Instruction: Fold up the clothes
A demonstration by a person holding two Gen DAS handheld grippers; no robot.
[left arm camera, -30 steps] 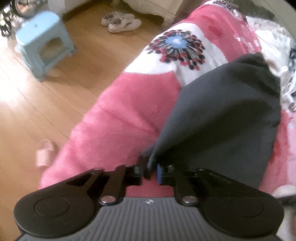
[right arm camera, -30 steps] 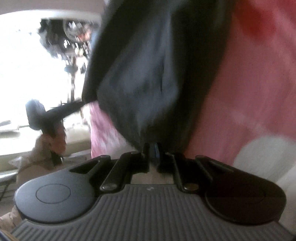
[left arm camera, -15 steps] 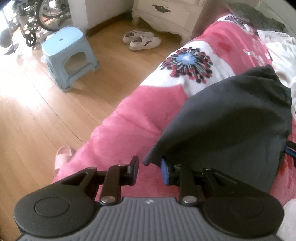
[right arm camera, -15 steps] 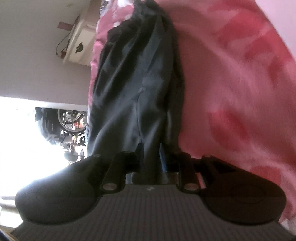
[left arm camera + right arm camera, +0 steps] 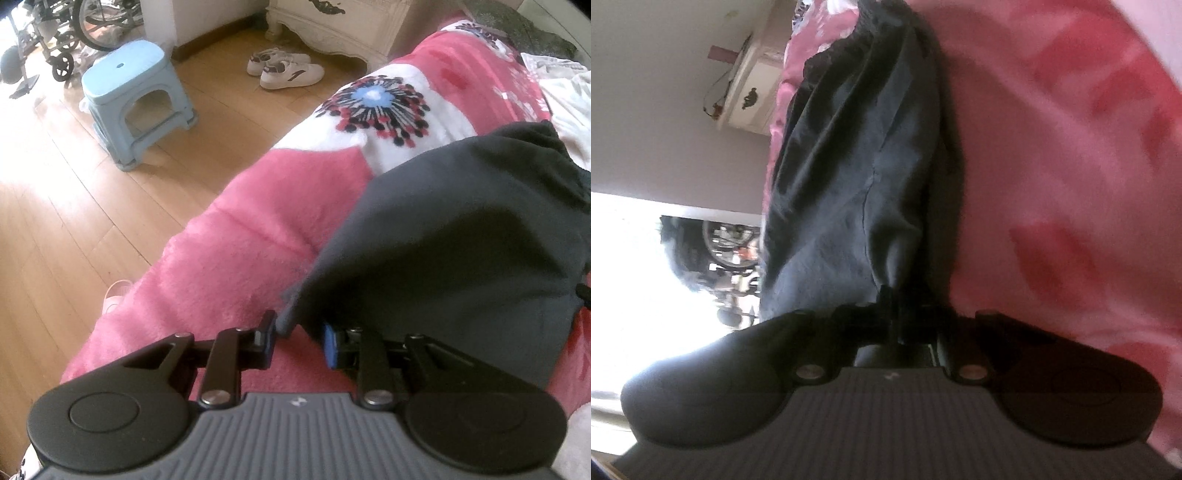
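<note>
The dark grey garment [image 5: 461, 236] lies spread on a fluffy pink blanket [image 5: 236, 258] that covers the bed, its soft matte cloth rumpled into a broad, rounded fold with a gathered, puckered edge at the far right; the left claw [image 5: 299, 338] sits at the garment's near corner with its fingers apart, the black left finger [image 5: 264, 338] just beside the cloth's pointed tip and the blue-padded right finger [image 5: 330, 345] under the garment's edge, so the corner hangs loosely between them and is not pinched; the blanket is plush, with a white patch bearing a round flower print [image 5: 380, 107] of blue centre and red and black dots further off; to the left the floor [image 5: 55, 221] is of smooth wooden planks, bright with glare, and on it stand a pale blue plastic stool [image 5: 133, 96] with rounded corners, a pair of white sneakers [image 5: 286, 68] before a carved white cabinet [image 5: 332, 22], and a pink slipper [image 5: 116, 295] near the bed's edge; in the right wrist view, which is rolled on its side, the right claw [image 5: 895, 314] has its dark fingers drawn together on a bunched fold of the same garment [image 5: 857, 166], whose cloth runs away from it in long creases with a visible seam, lying against the pink blanket [image 5: 1071, 166]; a wheelchair [image 5: 62, 29] stands at the far left.
</note>
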